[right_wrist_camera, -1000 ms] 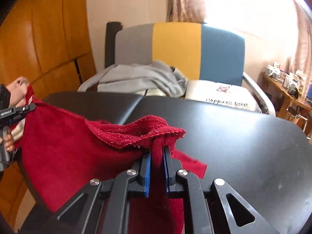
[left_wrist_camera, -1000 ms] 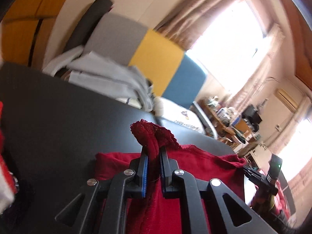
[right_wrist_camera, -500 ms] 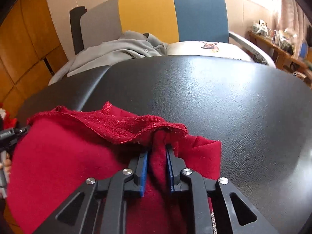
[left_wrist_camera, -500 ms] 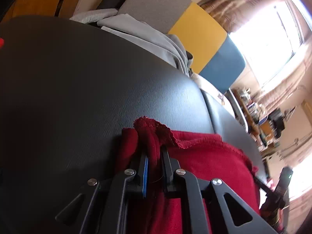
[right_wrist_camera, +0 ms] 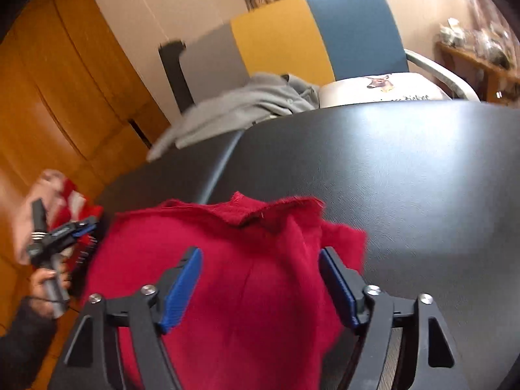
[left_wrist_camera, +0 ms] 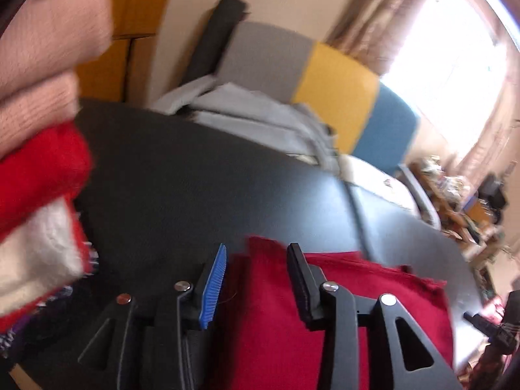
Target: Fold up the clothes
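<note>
red cloth (right_wrist_camera: 247,279) is lying bunched on the near part of the black table (right_wrist_camera: 406,175), its far edge rumpled up w/ a bit of a peak. right gripper (right_wrist_camera: 260,279) has its jaws opening, pads apart on either side of the cloth, not pinching it. left gripper (left_wrist_camera: 256,276) same deal, jaws opening over the cloth's left corner, fabric btwn the pads but loose. grey garment (right_wrist_camera: 240,110) is piled on the multicolour chair (right_wrist_camera: 325,32) at the far side.
</note>
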Action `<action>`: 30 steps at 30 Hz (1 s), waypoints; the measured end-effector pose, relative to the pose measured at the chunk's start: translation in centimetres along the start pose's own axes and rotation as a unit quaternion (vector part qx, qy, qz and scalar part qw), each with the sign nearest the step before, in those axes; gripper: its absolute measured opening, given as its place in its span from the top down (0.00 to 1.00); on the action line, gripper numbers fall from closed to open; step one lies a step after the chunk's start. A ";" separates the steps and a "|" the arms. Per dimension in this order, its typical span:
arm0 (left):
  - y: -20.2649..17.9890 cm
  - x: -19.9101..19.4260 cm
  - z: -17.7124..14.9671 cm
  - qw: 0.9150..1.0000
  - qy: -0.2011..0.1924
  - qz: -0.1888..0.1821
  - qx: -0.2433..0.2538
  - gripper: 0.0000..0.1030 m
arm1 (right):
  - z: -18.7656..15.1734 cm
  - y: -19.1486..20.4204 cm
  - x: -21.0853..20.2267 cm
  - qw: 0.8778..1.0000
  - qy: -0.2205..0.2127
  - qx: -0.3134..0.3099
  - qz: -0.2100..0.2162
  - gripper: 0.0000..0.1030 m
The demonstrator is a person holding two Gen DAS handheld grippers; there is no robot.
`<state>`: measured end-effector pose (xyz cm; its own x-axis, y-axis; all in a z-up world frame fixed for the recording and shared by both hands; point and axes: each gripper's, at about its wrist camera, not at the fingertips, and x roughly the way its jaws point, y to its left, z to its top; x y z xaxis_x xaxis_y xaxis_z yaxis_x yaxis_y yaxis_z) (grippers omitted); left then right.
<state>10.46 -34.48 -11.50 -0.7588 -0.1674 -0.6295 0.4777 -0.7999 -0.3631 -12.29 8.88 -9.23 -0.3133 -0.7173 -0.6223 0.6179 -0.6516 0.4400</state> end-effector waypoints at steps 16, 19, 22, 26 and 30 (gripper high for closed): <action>-24.7 7.0 -10.9 0.907 0.178 -0.231 0.304 0.55 | -9.5 -1.5 -0.8 0.965 0.119 0.053 0.229 0.21; -24.0 7.8 -12.6 0.895 0.194 -0.241 0.320 0.55 | -8.5 -1.0 1.1 0.942 0.180 0.027 0.283 0.17; -22.9 6.9 -13.6 0.888 0.174 -0.264 0.334 0.55 | -8.9 -0.6 2.3 0.917 0.289 -0.032 0.273 0.23; -23.5 6.2 -14.9 0.888 0.147 -0.247 0.357 0.54 | -9.0 -0.6 3.1 0.892 0.376 -0.082 0.237 0.49; -23.9 6.2 -15.3 0.894 0.147 -0.249 0.341 0.54 | -9.4 -0.6 2.7 0.897 0.377 -0.084 0.213 0.50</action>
<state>1.06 -7.57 -17.21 -0.6050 0.3865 -0.6962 -0.3449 -0.9152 -0.2083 -6.73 9.65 -17.21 0.5148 -0.4796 -0.7106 0.6863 -0.2662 0.6769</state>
